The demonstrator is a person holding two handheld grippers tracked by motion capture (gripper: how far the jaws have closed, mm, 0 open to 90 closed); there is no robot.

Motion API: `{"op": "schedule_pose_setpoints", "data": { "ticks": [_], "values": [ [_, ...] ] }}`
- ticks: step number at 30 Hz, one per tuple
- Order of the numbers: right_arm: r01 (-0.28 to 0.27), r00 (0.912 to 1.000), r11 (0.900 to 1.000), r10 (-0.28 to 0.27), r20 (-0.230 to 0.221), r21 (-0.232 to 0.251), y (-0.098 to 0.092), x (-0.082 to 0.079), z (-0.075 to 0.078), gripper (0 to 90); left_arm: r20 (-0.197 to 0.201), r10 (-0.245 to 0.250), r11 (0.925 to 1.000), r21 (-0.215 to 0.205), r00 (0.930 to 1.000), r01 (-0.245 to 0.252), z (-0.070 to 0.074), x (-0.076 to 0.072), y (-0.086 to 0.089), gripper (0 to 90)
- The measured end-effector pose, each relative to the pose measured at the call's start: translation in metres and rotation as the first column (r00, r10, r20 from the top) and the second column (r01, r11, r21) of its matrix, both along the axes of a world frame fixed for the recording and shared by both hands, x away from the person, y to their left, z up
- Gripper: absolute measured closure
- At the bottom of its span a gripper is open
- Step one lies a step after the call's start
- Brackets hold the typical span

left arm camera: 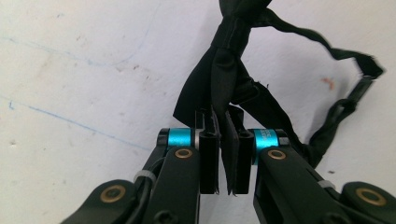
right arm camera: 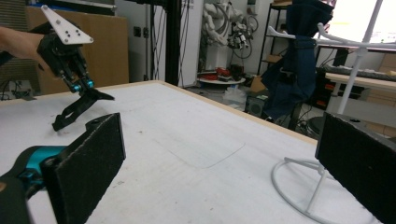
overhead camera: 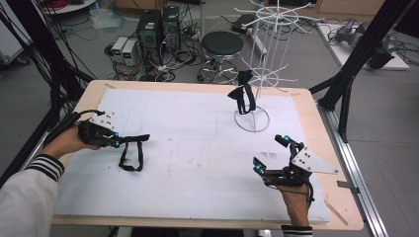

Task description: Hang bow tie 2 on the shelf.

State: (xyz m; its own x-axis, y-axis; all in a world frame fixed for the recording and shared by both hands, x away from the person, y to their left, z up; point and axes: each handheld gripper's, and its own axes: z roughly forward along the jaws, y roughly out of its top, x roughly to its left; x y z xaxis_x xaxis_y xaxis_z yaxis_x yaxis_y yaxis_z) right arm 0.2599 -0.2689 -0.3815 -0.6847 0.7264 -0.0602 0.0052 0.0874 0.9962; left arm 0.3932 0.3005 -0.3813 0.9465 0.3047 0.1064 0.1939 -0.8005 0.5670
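Observation:
A black bow tie with a strap (overhead camera: 131, 149) hangs from my left gripper (overhead camera: 118, 140) just above the white mat at the left. In the left gripper view the jaws (left arm camera: 226, 122) are shut on a fold of the bow tie (left arm camera: 223, 74), and its strap (left arm camera: 348, 100) loops off to the right. My right gripper (overhead camera: 269, 153) rests at the mat's right front, open with nothing between its pads (right arm camera: 91, 161). A second dark bow tie (overhead camera: 242, 96) hangs on the white wire rack (overhead camera: 264, 59). The right gripper view has the left gripper (right arm camera: 81, 86) far off with the bow tie (right arm camera: 77, 111) dangling.
The rack's ring base (overhead camera: 252, 119) stands on the white mat (overhead camera: 188, 148) at the back right, close ahead of my right gripper (right arm camera: 219, 135). The wooden table edge (overhead camera: 341, 197) frames the mat. A stool (overhead camera: 222, 47) and computers (overhead camera: 158, 29) stand beyond the table.

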Motion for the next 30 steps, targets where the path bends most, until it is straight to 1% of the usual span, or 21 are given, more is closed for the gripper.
{"op": "schedule_pose_setpoints", "data": {
  "ticks": [1, 2, 3, 4, 6, 7, 9, 11, 12, 15, 16, 18, 20, 22, 23, 25, 27, 29, 30],
  "values": [
    [-0.007, 1.0000, 1.000, 0.007, 0.004, -0.005, 0.001, 0.001, 0.001, 0.7, -0.007, -0.003, 1.0000, -0.007, 1.0000, 0.003, 0.001, -0.001, 0.000, 84.9],
    [-0.012, 0.9999, 1.000, 0.012, 0.003, -0.007, 0.002, 0.001, 0.002, 0.7, 0.002, -0.005, 0.9998, -0.020, 1.0000, 0.005, 0.002, -0.002, 0.000, 84.8],
    [-0.019, 0.9998, 1.000, 0.019, 0.000, -0.007, 0.002, 0.002, 0.003, 0.7, 0.014, -0.003, 0.9999, -0.011, 0.9999, 0.004, 0.003, -0.003, 0.000, 84.9],
    [-0.027, 0.9996, 1.000, 0.027, 0.001, -0.005, 0.003, 0.002, 0.004, 0.7, 0.006, 0.007, 0.9995, -0.032, 1.0000, -0.007, 0.003, -0.004, 0.000, 84.9],
    [-0.039, 0.9992, 0.999, 0.039, -0.008, -0.003, 0.005, 0.004, 0.006, 0.7, 0.011, 0.021, 0.9987, -0.046, 0.9997, -0.020, 0.004, -0.006, -0.001, 84.9],
    [-0.050, 0.9987, 0.999, 0.050, -0.013, -0.002, 0.005, 0.005, 0.007, 0.7, 0.005, 0.028, 0.9976, -0.064, 0.9996, -0.028, 0.004, -0.007, -0.002, 84.8],
    [-0.060, 0.9981, 0.998, 0.060, -0.012, -0.004, 0.007, 0.007, 0.010, 0.7, 0.015, 0.031, 0.9963, -0.080, 0.9994, -0.030, 0.006, -0.009, -0.003, 84.8],
    [-0.074, 0.9969, 0.997, 0.074, -0.027, -0.003, 0.009, 0.007, 0.013, 0.7, 0.011, 0.027, 0.9945, -0.101, 0.9996, -0.025, 0.007, -0.010, -0.005, 84.7],
    [-0.081, 0.9964, 0.997, 0.080, -0.028, -0.002, 0.011, 0.008, 0.015, 0.7, 0.016, 0.035, 0.9937, -0.108, 0.9993, -0.033, 0.008, -0.011, -0.007, 84.7],
    [-0.102, 0.9944, 0.995, 0.102, -0.029, -0.009, 0.014, 0.013, 0.018, 0.7, 0.026, 0.030, 0.9905, -0.135, 0.9992, -0.026, 0.011, -0.013, -0.012, 84.7],
    [-0.110, 0.9934, 0.994, 0.109, -0.034, -0.012, 0.015, 0.014, 0.019, 0.7, 0.026, 0.018, 0.9886, -0.150, 0.9995, -0.014, 0.012, -0.014, -0.014, 84.5],
    [-0.120, 0.9918, 0.993, 0.119, -0.047, -0.017, 0.018, 0.016, 0.022, 0.7, 0.036, 0.013, 0.9884, -0.152, 0.9993, -0.008, 0.014, -0.016, -0.019, 84.5],
    [-0.138, 0.9891, 0.990, 0.136, -0.055, -0.020, 0.020, 0.018, 0.025, 0.7, 0.033, 0.003, 0.9868, -0.162, 0.9995, 0.002, 0.016, -0.017, -0.024, 84.5],
    [-0.157, 0.9863, 0.987, 0.156, -0.055, -0.020, 0.022, 0.020, 0.027, 0.7, 0.039, 0.006, 0.9860, -0.167, 0.9992, 0.000, 0.018, -0.017, -0.027, 84.6],
    [-0.162, 0.9849, 0.987, 0.161, -0.064, -0.016, 0.023, 0.020, 0.029, 0.7, 0.041, 0.013, 0.9847, -0.174, 0.9991, -0.005, 0.019, -0.018, -0.029, 84.6],
    [-0.175, 0.9830, 0.984, 0.174, -0.058, -0.017, 0.025, 0.022, 0.032, 0.7, 0.030, 0.011, 0.9807, -0.195, 0.9995, -0.005, 0.020, -0.018, -0.032, 84.6],
    [-0.187, 0.9807, 0.982, 0.185, -0.062, -0.015, 0.027, 0.024, 0.034, 0.7, 0.032, 0.011, 0.9799, -0.199, 0.9994, -0.005, 0.022, -0.019, -0.036, 84.5],
    [-0.191, 0.9797, 0.981, 0.189, -0.065, -0.019, 0.029, 0.025, 0.037, 0.7, 0.027, 0.013, 0.9771, -0.212, 0.9995, -0.007, 0.023, -0.020, -0.039, 84.5],
    [-0.194, 0.9794, 0.981, 0.193, -0.060, -0.021, 0.030, 0.026, 0.038, 0.7, 0.032, 0.012, 0.9752, -0.221, 0.9994, -0.005, 0.023, -0.020, -0.040, 84.5]
  ]
}}
